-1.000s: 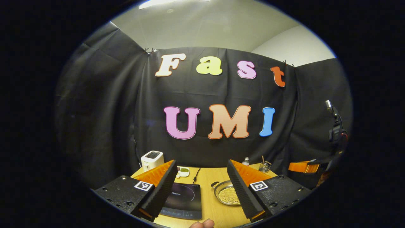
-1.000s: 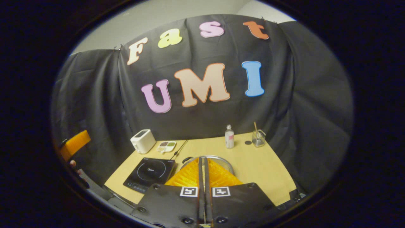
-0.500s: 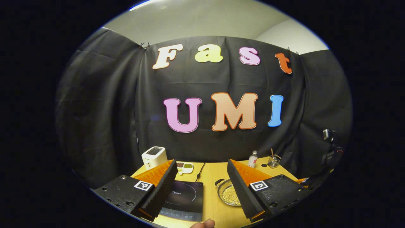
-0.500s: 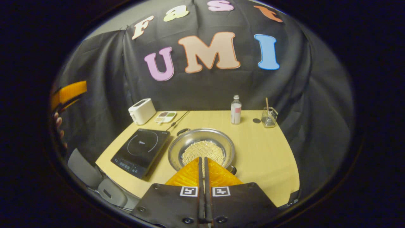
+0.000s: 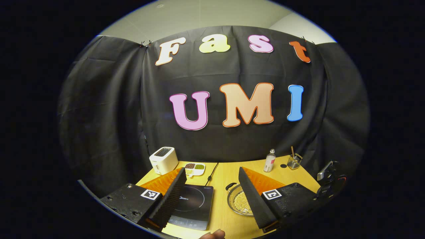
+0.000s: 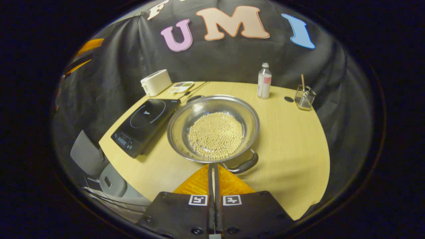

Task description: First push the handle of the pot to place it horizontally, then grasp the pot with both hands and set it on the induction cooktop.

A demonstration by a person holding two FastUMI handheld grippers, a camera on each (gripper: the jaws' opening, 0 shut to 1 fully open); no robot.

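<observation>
A steel pot (image 6: 181, 122) filled with small pale beans stands mid-table, right of the black induction cooktop (image 6: 146, 116). Its near black handle (image 6: 244, 165) points toward my right gripper (image 6: 212, 166); the far handle (image 6: 194, 98) points toward the back wall. The right gripper is shut with nothing in it, its tips just short of the pot's near rim and left of that handle. In the left gripper view my left gripper (image 5: 212, 171) is held open above the table's front. The cooktop (image 5: 196, 202) lies beyond its left finger. Its right finger hides part of the pot (image 5: 231, 202).
At the back of the yellow table (image 6: 292, 139) stand a white toaster (image 6: 156, 82), a small divided dish (image 6: 181, 87), a bottle (image 6: 264, 81) and a glass holder (image 6: 304, 97). A cable runs back from the cooktop. Grey chairs (image 6: 99, 166) stand below the table's left edge.
The right gripper has dropped and tilted down toward the pot, which now looms much larger. The left gripper view has tipped down slightly. Neither gripper's state changed; the pot has not moved.
</observation>
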